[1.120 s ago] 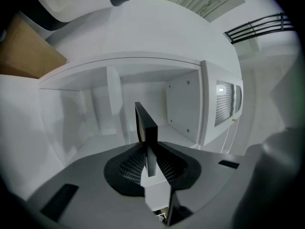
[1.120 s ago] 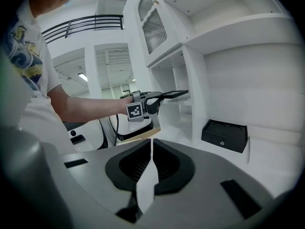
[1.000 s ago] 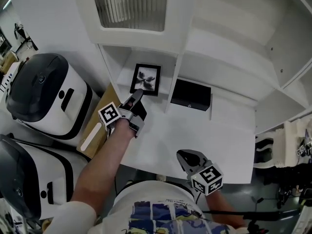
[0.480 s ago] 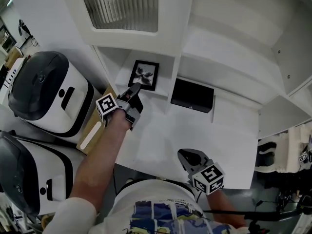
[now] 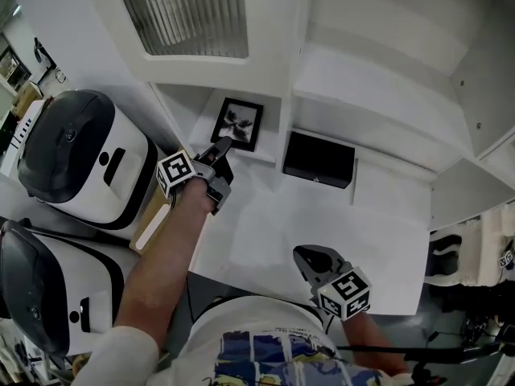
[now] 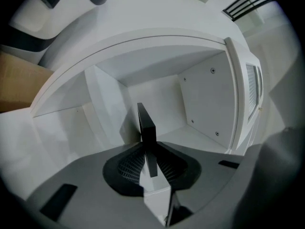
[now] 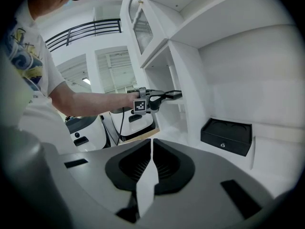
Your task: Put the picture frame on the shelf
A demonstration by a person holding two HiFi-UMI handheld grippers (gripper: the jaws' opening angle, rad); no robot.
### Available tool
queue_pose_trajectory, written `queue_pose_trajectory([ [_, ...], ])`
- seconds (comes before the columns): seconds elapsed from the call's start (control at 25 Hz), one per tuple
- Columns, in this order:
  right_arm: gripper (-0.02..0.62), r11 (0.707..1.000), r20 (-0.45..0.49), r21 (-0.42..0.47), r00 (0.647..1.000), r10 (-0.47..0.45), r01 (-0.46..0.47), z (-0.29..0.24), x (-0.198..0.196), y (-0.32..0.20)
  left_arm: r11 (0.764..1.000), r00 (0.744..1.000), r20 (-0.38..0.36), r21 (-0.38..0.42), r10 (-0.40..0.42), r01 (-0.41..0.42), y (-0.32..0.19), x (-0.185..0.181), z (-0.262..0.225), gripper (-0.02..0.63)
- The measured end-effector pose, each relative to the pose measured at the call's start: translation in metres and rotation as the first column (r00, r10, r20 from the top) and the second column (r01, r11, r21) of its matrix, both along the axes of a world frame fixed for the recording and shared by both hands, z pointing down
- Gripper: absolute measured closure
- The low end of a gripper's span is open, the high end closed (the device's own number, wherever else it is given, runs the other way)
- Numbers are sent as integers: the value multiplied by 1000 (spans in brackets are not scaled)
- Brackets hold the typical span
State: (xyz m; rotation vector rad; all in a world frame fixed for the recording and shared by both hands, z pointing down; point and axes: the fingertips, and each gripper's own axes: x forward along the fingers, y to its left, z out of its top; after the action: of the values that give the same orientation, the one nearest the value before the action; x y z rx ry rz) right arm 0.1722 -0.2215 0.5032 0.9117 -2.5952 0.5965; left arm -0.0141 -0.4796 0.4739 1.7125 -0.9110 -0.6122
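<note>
The picture frame (image 5: 241,124) is black with a pale flower print and is inside the lower left compartment of the white shelf unit (image 5: 366,95). My left gripper (image 5: 221,148) is shut on its near edge. In the left gripper view the frame (image 6: 146,128) stands edge-on between the jaws of the left gripper (image 6: 148,159), over the compartment floor (image 6: 202,138); whether it touches the floor I cannot tell. My right gripper (image 5: 312,259) hangs low near my body, shut and holding nothing. Its own view shows the right gripper (image 7: 151,149) with jaws together.
A black box (image 5: 319,158) sits in the neighbouring compartment, also seen as the box (image 7: 226,136) from the right gripper. A divider wall (image 5: 283,139) separates the two compartments. White and black machines (image 5: 76,155) and a brown board (image 5: 153,215) stand to the left of the shelf unit.
My left gripper has carried the frame a little deeper into the left compartment. The right gripper has stayed where it was.
</note>
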Motion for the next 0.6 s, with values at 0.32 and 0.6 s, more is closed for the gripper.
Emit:
queue_pose_trajectory([
  [0.32, 560, 1000, 15, 13, 1000, -12, 12, -4, -1, -2, 1000, 985, 172, -7, 1, 0, -7, 0, -2, 523],
  [0.6, 560, 1000, 22, 10, 999, -24, 23, -4, -1, 0, 1000, 929, 370, 12, -23, 20, -13, -5, -6, 497],
])
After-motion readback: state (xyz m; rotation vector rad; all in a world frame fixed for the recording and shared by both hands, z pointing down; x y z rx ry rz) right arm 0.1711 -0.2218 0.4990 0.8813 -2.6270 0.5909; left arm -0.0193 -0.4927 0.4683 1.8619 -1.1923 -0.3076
